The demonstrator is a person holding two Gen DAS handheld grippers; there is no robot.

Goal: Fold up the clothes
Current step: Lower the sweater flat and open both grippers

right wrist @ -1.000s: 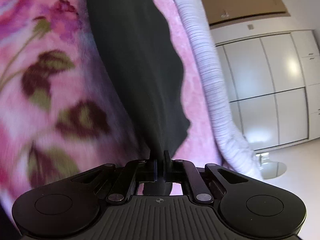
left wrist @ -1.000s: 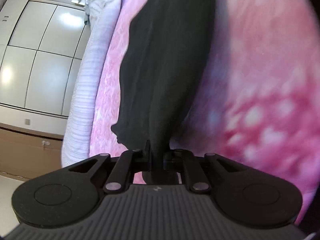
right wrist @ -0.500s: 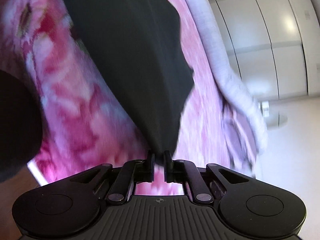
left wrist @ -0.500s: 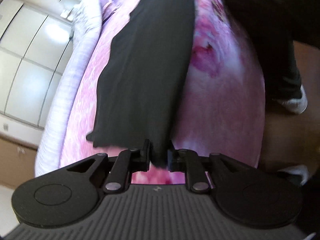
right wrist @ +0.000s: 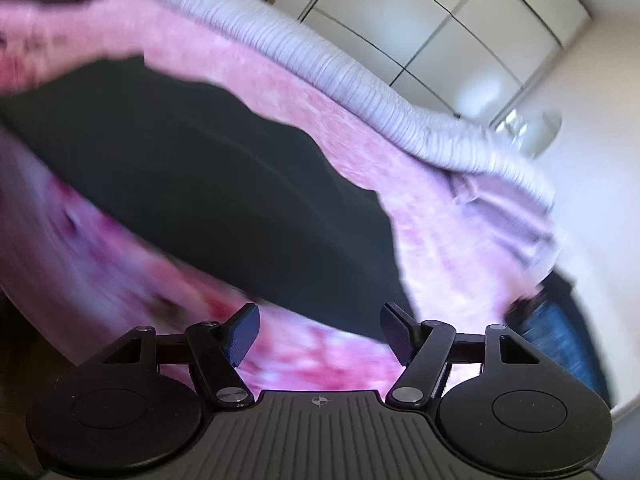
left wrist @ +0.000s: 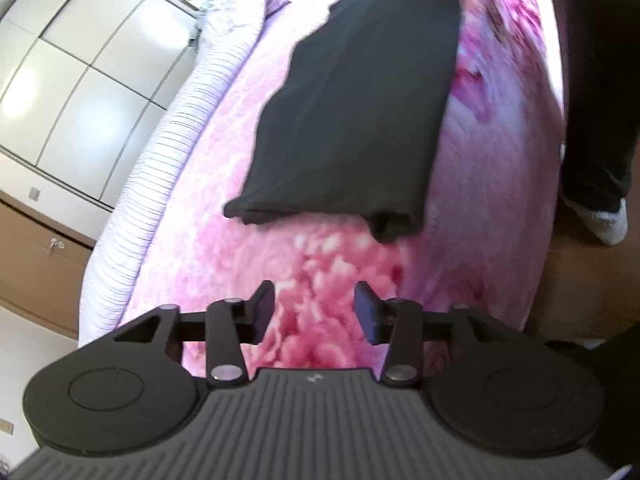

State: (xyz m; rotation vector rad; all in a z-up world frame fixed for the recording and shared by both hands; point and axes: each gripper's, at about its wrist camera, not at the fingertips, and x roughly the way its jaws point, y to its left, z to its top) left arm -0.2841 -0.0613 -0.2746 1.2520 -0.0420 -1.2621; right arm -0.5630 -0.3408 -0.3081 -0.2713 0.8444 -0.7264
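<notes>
Fingers of the left gripper point(left wrist: 315, 312) stand apart and are opening, nothing between them but pink bedcover; the pads point(left wrist: 264, 308) clear of any cloth. Right gripper point(right wrist: 319, 334) likewise spread and opening, jaws empty, though the near edge of the black garment point(right wrist: 208, 200) sits just ahead of its fingertips and partly behind the right-hand pad. Black garment point(left wrist: 360, 112) lies ahead of the left fingers, flat on the pink floral blanket point(left wrist: 320, 280), a long dark panel with a small lump at its near right corner. Beyond it a ribbed lilac pillow or bolster point(left wrist: 168, 152) along the far bed edge, white wardrobe doors point(left wrist: 72, 80) past that. A person's dark trouser leg and pale shoe point(left wrist: 600, 220) to the right of the left fingers. Right view heavily smeared, so edge positions there are uncertain. Risks, as judged: the bunched corner may set a crooked crease if the next fold goes over it unsmoothed; plush blanket could be pinched along with thin fabric on regrasp; mismatched grasp points on the two sides would skew the fold line.
</notes>
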